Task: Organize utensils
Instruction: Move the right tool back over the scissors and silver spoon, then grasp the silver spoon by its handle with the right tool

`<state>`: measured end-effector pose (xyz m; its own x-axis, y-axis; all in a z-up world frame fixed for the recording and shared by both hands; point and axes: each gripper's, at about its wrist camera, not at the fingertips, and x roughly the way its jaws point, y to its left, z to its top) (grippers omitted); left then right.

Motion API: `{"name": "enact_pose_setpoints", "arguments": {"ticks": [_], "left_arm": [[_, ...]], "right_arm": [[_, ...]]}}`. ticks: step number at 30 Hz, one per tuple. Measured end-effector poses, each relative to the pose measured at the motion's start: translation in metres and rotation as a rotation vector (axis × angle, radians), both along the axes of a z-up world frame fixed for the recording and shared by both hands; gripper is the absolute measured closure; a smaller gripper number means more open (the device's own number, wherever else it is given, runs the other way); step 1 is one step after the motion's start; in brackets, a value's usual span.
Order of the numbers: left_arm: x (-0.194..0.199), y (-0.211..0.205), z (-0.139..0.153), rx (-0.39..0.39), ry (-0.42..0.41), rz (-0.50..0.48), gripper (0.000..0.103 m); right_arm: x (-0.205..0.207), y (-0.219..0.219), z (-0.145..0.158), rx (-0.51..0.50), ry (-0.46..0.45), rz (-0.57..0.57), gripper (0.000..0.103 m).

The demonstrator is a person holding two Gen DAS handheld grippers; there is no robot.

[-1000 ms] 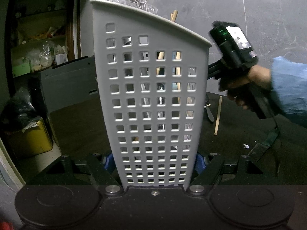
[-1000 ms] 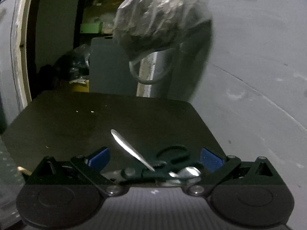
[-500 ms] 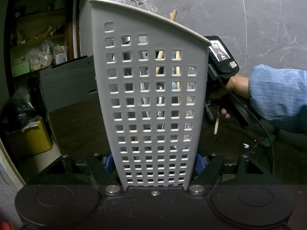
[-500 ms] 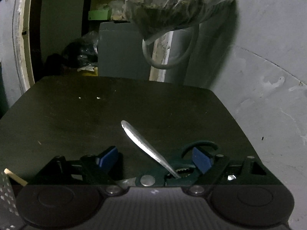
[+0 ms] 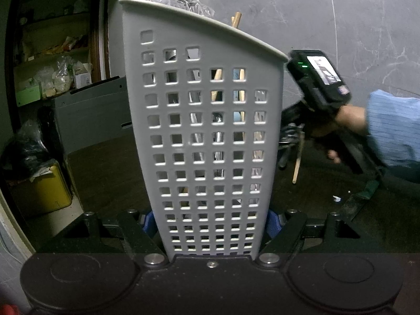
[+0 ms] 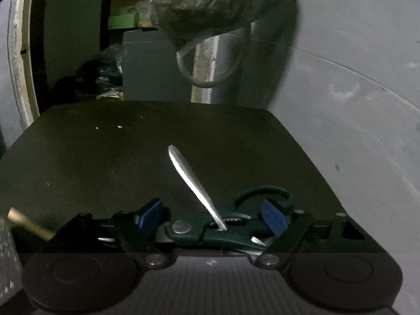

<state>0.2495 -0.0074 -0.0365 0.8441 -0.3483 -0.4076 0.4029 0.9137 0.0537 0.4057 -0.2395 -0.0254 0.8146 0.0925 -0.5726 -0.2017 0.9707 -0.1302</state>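
My left gripper (image 5: pixel 210 219) is shut on a tall white perforated utensil basket (image 5: pixel 207 136), its blue pads pressed on both sides near the base. Wooden chopsticks and metal utensils show through the holes. Behind the basket's right edge my right gripper (image 5: pixel 287 144) reaches down to the dark table, held by a hand in a blue sleeve (image 5: pixel 391 131). In the right wrist view the right gripper (image 6: pixel 212 215) is closing, and its blue pads (image 6: pixel 273 218) stand apart around dark green scissors (image 6: pixel 231 236) and a metal spoon (image 6: pixel 189 176) lying across them.
A loose wooden chopstick (image 5: pixel 298 162) lies on the dark table (image 6: pixel 131 157) beside the right gripper. A filled plastic bag (image 6: pixel 210 5) hangs by the grey wall. A grey cabinet (image 5: pixel 92 115), a yellow box (image 5: pixel 44 189) and cluttered shelves stand beyond the table's left edge.
The right gripper has sunk toward the table, over the scissors and spoon, and its jaws have narrowed. The left gripper and the basket have not moved.
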Motion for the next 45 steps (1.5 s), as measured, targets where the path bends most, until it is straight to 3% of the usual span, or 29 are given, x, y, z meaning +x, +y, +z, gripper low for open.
{"name": "enact_pose_setpoints", "arguments": {"ticks": [8, 12, 20, 29, 36, 40, 45], "left_arm": [[0.000, 0.002, 0.000, -0.010, 0.001, -0.006, 0.026], [0.000, 0.003, 0.000, -0.010, 0.001, -0.006, 0.026], [0.000, 0.003, -0.001, -0.008, 0.001, -0.007, 0.026], [0.001, 0.003, -0.001, -0.005, 0.002, -0.008, 0.025], [0.001, 0.003, -0.001, -0.005, 0.002, -0.007, 0.025], [0.000, 0.003, -0.001, 0.000, 0.002, -0.006, 0.025], [0.000, 0.001, 0.000, 0.008, 0.002, -0.004, 0.025]], "right_arm": [[-0.062, -0.023, 0.003, -0.001, 0.047, -0.021, 0.018], [-0.098, -0.033, 0.004, 0.045, 0.062, -0.034, 0.016], [-0.148, -0.064, 0.013, 0.286, 0.127, -0.024, 0.014], [-0.199, -0.077, 0.011, 0.474, 0.165, -0.002, 0.009], [-0.240, -0.098, 0.017, 0.605, 0.054, -0.064, 0.004], [-0.225, -0.116, 0.013, 0.619, 0.020, -0.155, 0.003], [-0.182, -0.144, 0.001, 0.732, 0.071, -0.211, 0.003]]}}
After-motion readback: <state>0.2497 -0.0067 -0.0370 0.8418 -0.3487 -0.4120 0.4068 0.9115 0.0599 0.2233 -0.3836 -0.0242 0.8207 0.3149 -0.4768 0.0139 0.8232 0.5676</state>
